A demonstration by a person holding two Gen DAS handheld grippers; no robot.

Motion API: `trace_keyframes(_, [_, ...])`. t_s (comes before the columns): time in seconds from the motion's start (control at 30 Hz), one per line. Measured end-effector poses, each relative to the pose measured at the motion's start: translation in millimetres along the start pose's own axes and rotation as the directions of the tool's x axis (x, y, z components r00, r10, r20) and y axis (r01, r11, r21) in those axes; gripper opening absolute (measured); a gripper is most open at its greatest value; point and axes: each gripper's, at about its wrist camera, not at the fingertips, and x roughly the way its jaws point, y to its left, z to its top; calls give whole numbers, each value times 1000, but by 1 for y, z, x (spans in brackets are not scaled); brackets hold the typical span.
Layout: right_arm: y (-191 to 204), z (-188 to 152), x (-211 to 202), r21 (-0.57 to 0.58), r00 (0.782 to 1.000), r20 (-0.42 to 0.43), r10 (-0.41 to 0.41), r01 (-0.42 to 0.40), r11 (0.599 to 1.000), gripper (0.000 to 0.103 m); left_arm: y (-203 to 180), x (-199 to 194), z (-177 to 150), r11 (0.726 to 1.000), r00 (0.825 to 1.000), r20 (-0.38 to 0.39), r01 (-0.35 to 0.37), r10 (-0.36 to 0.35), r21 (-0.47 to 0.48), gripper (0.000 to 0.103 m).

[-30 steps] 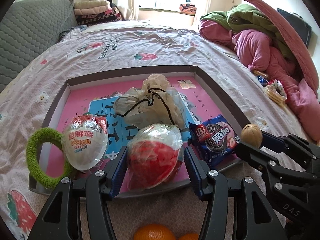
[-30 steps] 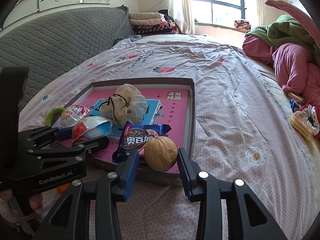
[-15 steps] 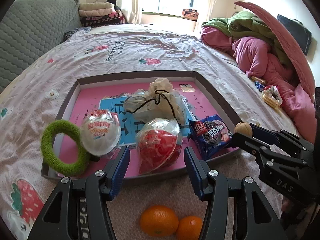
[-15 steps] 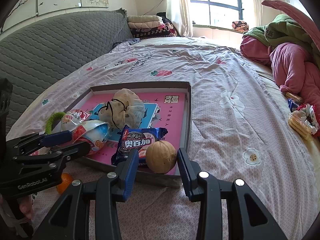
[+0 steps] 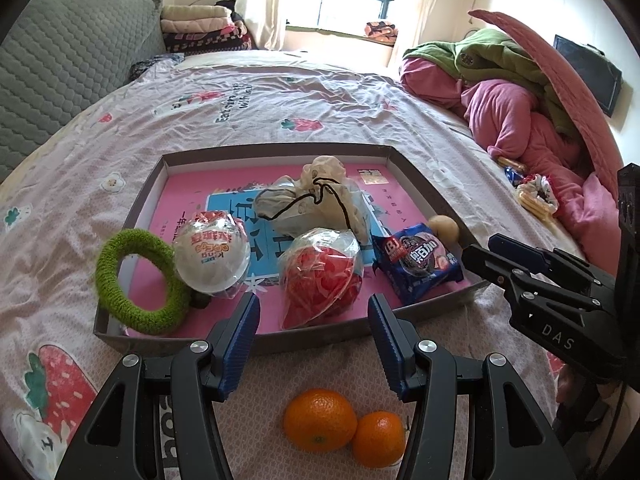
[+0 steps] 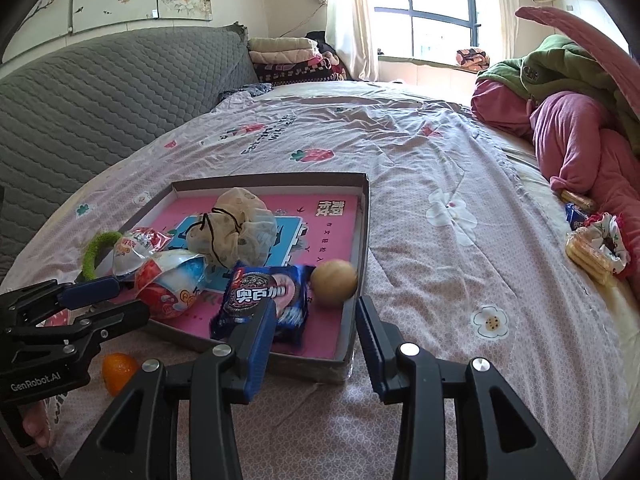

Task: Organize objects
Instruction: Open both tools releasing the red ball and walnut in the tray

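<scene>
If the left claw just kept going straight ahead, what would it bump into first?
Probably the red wrapped egg just inside the tray's near wall, which lies between the open left claw fingers; depth is uncertain.

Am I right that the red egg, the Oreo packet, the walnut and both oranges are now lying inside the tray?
Not quite: both oranges lie on the bedsheet outside the tray, as the left wrist view shows. The red egg, the Oreo packet and the walnut are inside it.

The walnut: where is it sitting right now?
The walnut lies in the tray, in its near right corner in the right wrist view, beside the blue cookie packet and just ahead of the open right gripper.
</scene>
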Motion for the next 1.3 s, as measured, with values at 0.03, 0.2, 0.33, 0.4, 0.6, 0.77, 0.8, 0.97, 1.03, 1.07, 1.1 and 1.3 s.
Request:
trace_keyframes(0.03, [0,0,-1,1,1000,2,0,0,1000,41,0,-1,0,1000,1000,2,-2,2,-1,58])
trace_keyframes(0.2, [-1,0,-3,2,1000,9,5,-5,1000,41,4,-5,-1,1000,1000,6,-8,8,-7,58])
trace_keyframes(0.33, [0,1,-8,2,1000,26,14,-14,1000,41,5,-9,0,1000,1000,13,-13,13,-10,58])
trace_keyframes(0.4, [1,2,-10,-3,999,33,22,-22,1000,42,5,-12,0,1000,1000,18,-15,15,-11,58])
trace_keyframes(0.6, [5,3,-17,-11,997,57,44,-43,999,45,2,-21,-2,1000,999,30,-18,18,-5,58])
trace_keyframes(0.77, [10,5,-24,-24,995,82,60,-58,998,46,1,-29,-1,1000,999,43,-21,21,-1,58])
trace_keyframes(0.8, [10,5,-26,-25,994,91,57,-55,998,48,1,-31,-1,1000,999,45,-22,22,1,58])
trace_keyframes(0.97, [13,5,-34,-29,990,115,80,-77,997,51,-1,-39,-1,1000,998,56,-24,24,4,58])
trace_keyframes(1.03, [14,5,-39,-31,988,126,90,-87,996,52,0,-43,-1,1000,998,59,-29,28,4,58])
trace_keyframes(1.07, [15,4,-41,-32,987,129,95,-92,995,52,0,-44,-2,1000,998,60,-28,28,4,58])
trace_keyframes(1.1, [15,4,-43,-34,986,133,101,-98,995,52,0,-45,-2,1000,998,60,-29,29,4,58])
trace_keyframes(1.3, [23,0,-56,-57,979,150,135,-128,990,53,1,-55,-4,999,997,66,-42,41,7,58])
